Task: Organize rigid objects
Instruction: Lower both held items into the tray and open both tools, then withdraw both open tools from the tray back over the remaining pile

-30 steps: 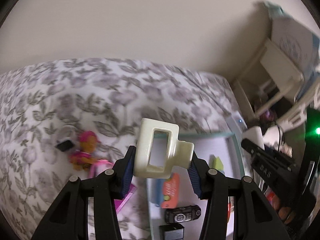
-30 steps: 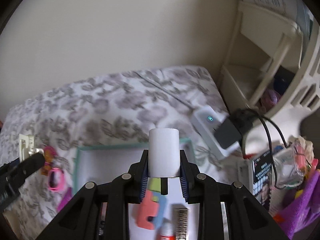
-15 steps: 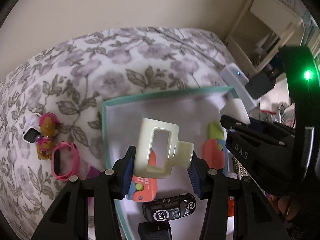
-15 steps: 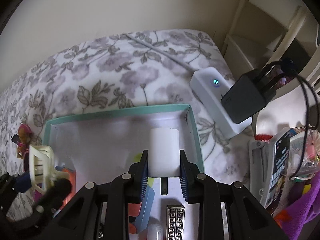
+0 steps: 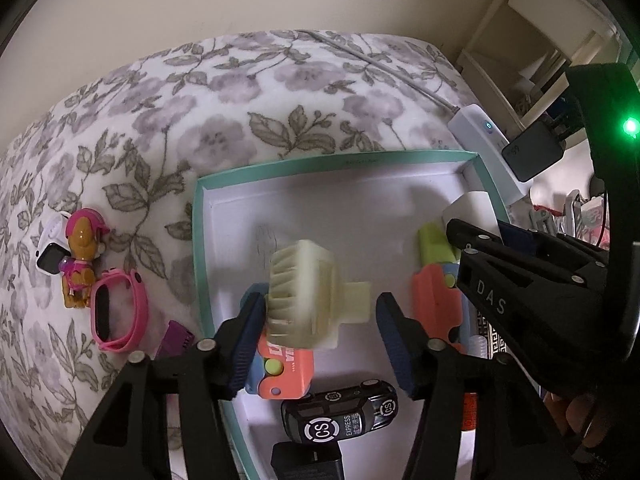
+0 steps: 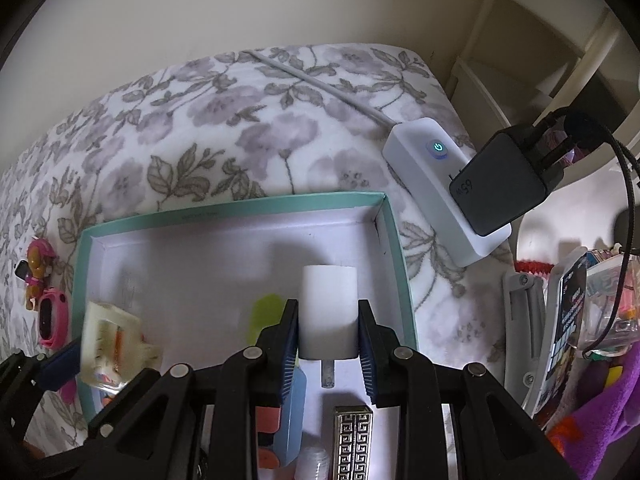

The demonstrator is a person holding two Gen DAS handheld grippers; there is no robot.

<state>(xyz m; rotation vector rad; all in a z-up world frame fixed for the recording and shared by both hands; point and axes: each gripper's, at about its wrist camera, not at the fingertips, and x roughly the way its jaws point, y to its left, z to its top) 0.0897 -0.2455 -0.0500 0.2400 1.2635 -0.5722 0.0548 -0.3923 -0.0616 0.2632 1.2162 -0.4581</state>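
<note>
teal box [image 5: 198,216], cream clip [image 5: 304,300], floral blanket [image 5: 240,92]

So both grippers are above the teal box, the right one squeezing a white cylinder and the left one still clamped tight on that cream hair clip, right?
Not quite: the left gripper has opened, and the cream hair clip is dropping free, as the left wrist view shows. The right gripper does squeeze the white cylinder above the teal box.

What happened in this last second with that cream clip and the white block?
The left gripper opened its jaws and let go of the cream hair clip, now blurred and tipping over the teal box. Both grippers moved over the box. The right gripper stays clamped on the white block.
</note>
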